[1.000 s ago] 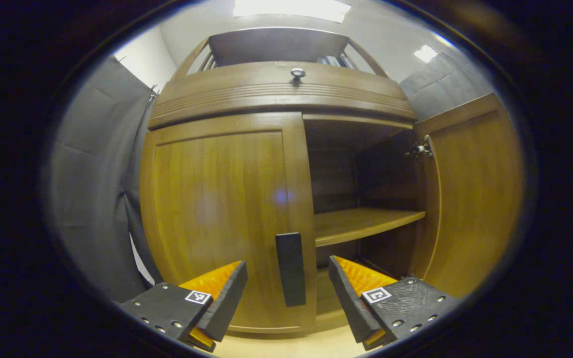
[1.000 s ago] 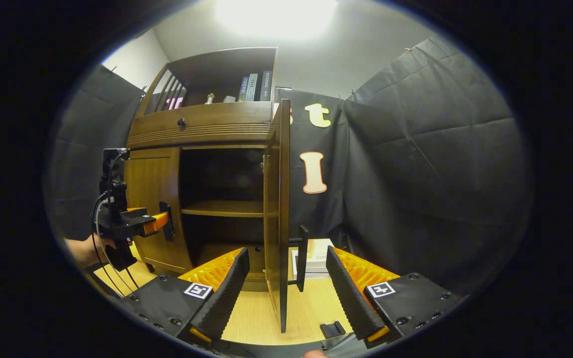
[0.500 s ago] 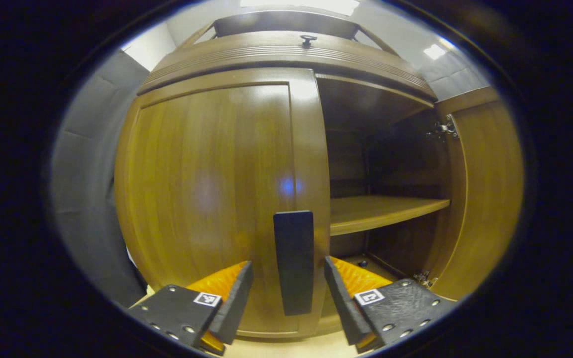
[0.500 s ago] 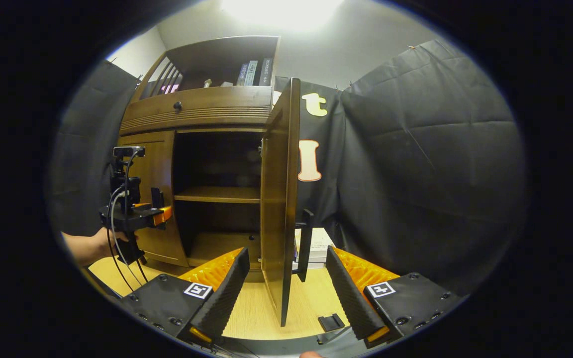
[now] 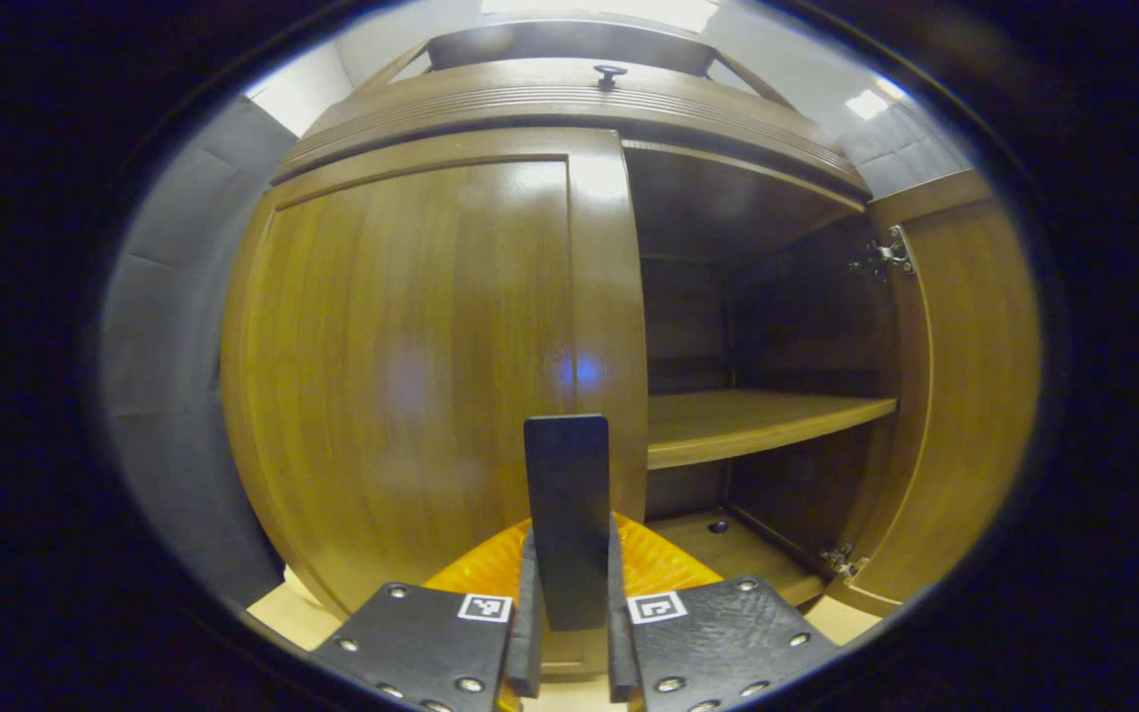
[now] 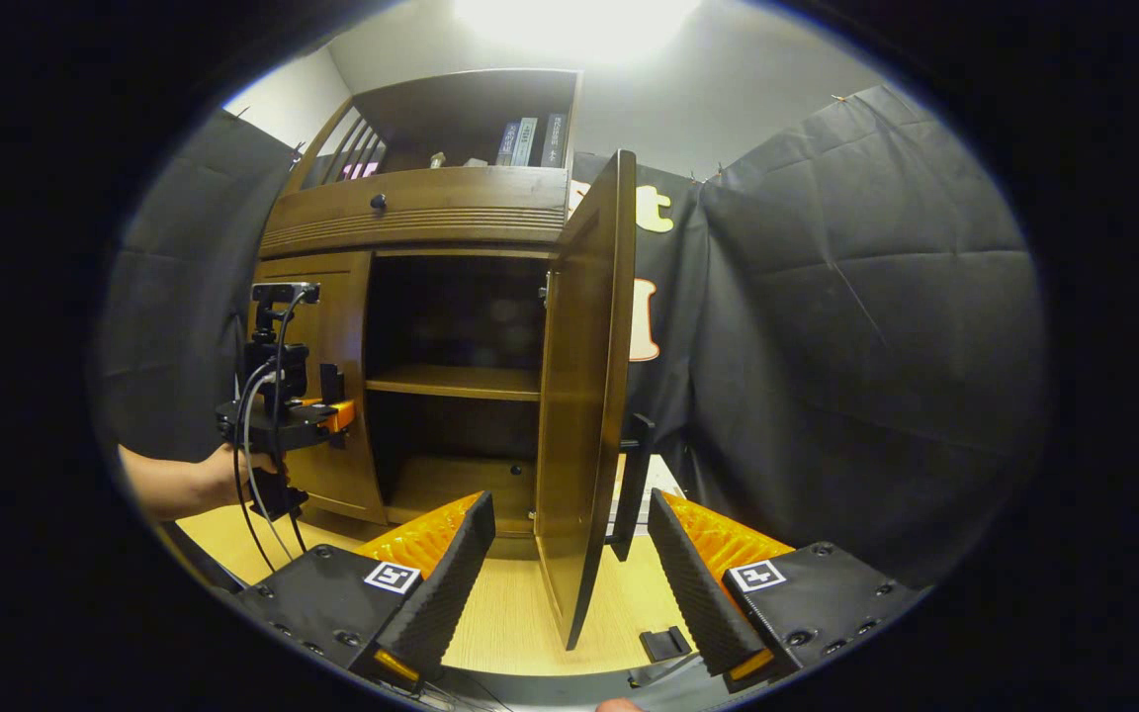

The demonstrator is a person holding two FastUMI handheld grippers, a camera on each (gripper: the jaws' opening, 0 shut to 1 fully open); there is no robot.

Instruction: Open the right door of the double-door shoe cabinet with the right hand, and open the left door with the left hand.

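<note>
Now left gripper (image 5: pixel 569 633) clamped on left door handle (image 5: pixel 567 514), right door (image 6: pixel 584 396) open

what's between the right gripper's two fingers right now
In the right gripper view, the open right door stands edge-on between and beyond the right gripper fingers, its black handle beside it; neither is touched. Below lies bare light floor.

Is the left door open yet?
No, shut. The left door sits flush in the frame; the left tongs clamp its handle.
</note>
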